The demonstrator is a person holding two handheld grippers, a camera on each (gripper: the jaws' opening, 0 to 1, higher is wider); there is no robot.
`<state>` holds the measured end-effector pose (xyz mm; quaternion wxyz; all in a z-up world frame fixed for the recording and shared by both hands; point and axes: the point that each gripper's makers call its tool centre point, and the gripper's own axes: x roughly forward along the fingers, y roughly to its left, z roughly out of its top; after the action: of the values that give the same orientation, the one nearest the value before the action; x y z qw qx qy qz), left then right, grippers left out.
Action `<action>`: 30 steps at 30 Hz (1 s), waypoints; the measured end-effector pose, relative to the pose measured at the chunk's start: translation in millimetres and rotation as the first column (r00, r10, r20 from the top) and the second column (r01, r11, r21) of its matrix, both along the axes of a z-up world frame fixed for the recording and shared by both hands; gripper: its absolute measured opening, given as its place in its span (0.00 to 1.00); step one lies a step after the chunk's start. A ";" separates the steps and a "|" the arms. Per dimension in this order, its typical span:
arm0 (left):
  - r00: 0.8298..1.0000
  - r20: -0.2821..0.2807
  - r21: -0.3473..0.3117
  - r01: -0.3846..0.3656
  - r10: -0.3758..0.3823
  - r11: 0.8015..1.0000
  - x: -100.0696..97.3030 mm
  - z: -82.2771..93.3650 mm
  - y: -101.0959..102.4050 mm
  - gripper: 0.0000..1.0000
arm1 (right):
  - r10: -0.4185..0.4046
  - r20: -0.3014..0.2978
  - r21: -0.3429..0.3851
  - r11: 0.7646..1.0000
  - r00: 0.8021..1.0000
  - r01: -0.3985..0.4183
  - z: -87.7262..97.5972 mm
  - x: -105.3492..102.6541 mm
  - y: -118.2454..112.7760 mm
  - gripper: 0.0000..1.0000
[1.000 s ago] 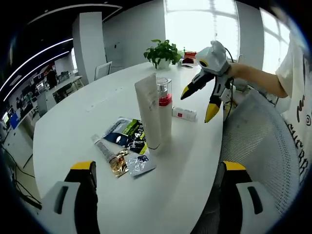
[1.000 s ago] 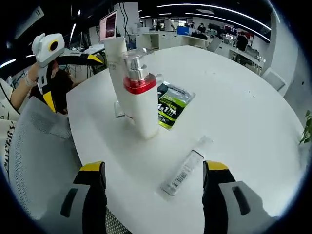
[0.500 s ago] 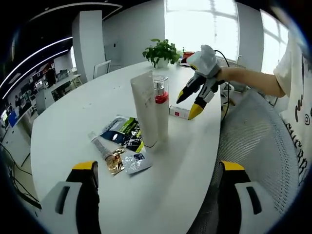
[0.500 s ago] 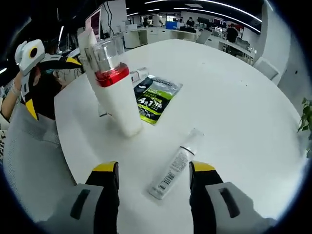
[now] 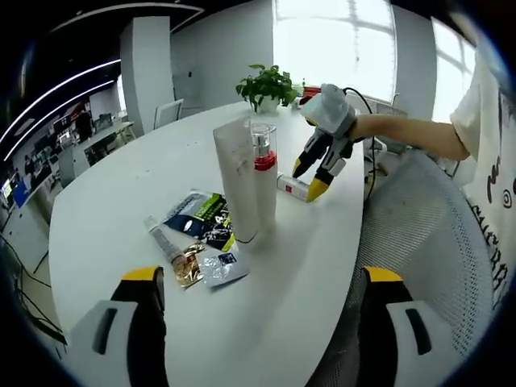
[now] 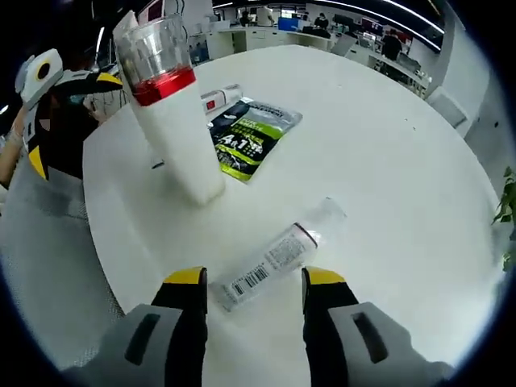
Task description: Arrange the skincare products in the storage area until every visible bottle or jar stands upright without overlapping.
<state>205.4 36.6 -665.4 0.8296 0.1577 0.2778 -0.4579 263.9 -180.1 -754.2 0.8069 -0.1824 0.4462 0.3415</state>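
While seemingly untouched, lying tube (image 6: 271, 260) between open right tongs (image 6: 253, 282).

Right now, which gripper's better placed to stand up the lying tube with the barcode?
Right. The right gripper has open jaws straddling the barcode tube lying flat on the table. The left gripper is back by the table edge.

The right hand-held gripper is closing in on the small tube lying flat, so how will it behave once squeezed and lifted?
The tube looks round and lies on its side, so it may roll. Its glossy label suggests slipperiness. It seems slim and light.
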 end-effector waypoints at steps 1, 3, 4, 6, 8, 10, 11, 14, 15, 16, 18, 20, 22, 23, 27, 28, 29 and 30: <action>1.000 -0.001 0.001 0.002 -0.002 1.000 -0.4 -0.2 -0.4 0.93 | -0.009 -0.002 0.005 1.000 1.000 0.009 0.6 0.4 0.4 0.45; 1.000 -0.002 0.002 0.006 -0.006 1.000 -1.8 -0.5 -2.1 0.93 | -0.016 0.002 0.000 1.000 1.000 0.016 0.8 5.1 -0.4 0.43; 1.000 -0.005 0.001 0.008 -0.008 1.000 -2.4 -0.8 -2.6 0.93 | -0.020 0.003 -0.008 1.000 1.000 0.020 0.5 8.1 -1.4 0.42; 1.000 -0.007 0.001 0.009 -0.009 1.000 -2.8 -0.9 -3.1 0.92 | -0.007 -0.001 -0.028 1.000 1.000 0.007 -0.7 9.7 -4.2 0.40; 1.000 -0.008 0.000 0.011 -0.011 1.000 -3.5 -0.9 -4.0 0.92 | -0.001 0.000 -0.040 0.999 1.000 0.001 -0.3 7.8 -5.1 0.39; 1.000 -0.010 0.001 0.012 -0.012 1.000 -4.4 -0.9 -4.4 0.92 | -0.008 0.003 -0.082 0.997 1.000 0.009 -0.7 8.9 -12.8 0.40; 1.000 -0.010 0.001 0.012 -0.012 1.000 -4.5 -0.8 -4.3 0.92 | -0.007 0.009 -0.092 0.996 1.000 0.008 -0.5 10.1 -14.9 0.40; 1.000 -0.013 0.003 0.013 -0.013 1.000 -4.6 -1.4 -3.5 0.91 | -0.019 0.003 -0.092 0.996 1.000 0.019 0.4 13.3 -20.6 0.44; 1.000 -0.013 0.003 0.013 -0.013 1.000 -4.6 -1.5 -3.4 0.91 | -0.027 -0.001 -0.074 0.997 1.000 0.026 2.2 12.0 -18.7 0.44; 1.000 -0.013 0.003 0.013 -0.013 1.000 -4.9 -1.5 -3.7 0.91 | -0.030 0.000 -0.066 0.997 1.000 0.030 3.1 11.7 -17.4 0.44; 1.000 -0.015 -0.001 0.013 -0.013 1.000 -5.2 -1.5 -4.6 0.91 | -0.037 0.002 -0.068 0.997 0.999 0.037 2.1 13.1 -16.3 0.44; 1.000 -0.015 -0.001 0.015 -0.015 1.000 -5.3 -2.0 -5.3 0.91 | -0.039 -0.007 -0.066 0.997 0.999 0.039 -0.6 14.6 -13.6 0.42; 1.000 -0.016 -0.002 0.017 -0.017 1.000 -5.9 -2.1 -6.1 0.91 | -0.031 -0.020 -0.068 0.997 0.999 0.030 -4.2 15.1 -11.4 0.42; 1.000 -0.015 -0.003 0.016 -0.016 1.000 -6.0 -1.8 -6.4 0.91 | -0.025 -0.019 -0.076 0.997 1.000 0.024 -5.5 16.4 -11.5 0.42; 1.000 -0.012 -0.011 0.011 -0.011 1.000 -4.5 0.6 -7.4 0.90 | -0.017 -0.028 -0.101 0.995 0.999 0.014 -10.0 19.8 -12.8 0.43; 1.000 -0.012 -0.012 0.012 -0.012 1.000 -4.2 0.9 -7.8 0.90 | -0.009 -0.027 -0.113 0.994 1.000 0.006 -10.6 19.8 -12.4 0.42; 1.000 -0.010 -0.014 0.015 -0.016 1.000 -4.2 1.4 -8.9 0.90 | -0.010 -0.026 -0.114 0.993 1.000 0.007 -11.1 21.1 -12.1 0.41; 1.000 -0.010 -0.014 0.018 -0.018 1.000 -4.5 1.6 -10.0 0.90 | -0.011 -0.025 -0.113 0.994 1.000 0.008 -11.9 23.0 -12.0 0.41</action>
<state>200.9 26.6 -663.7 0.8252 0.1520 0.2771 -0.4681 286.9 -192.1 -766.1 0.7912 -0.2214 0.4759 0.3140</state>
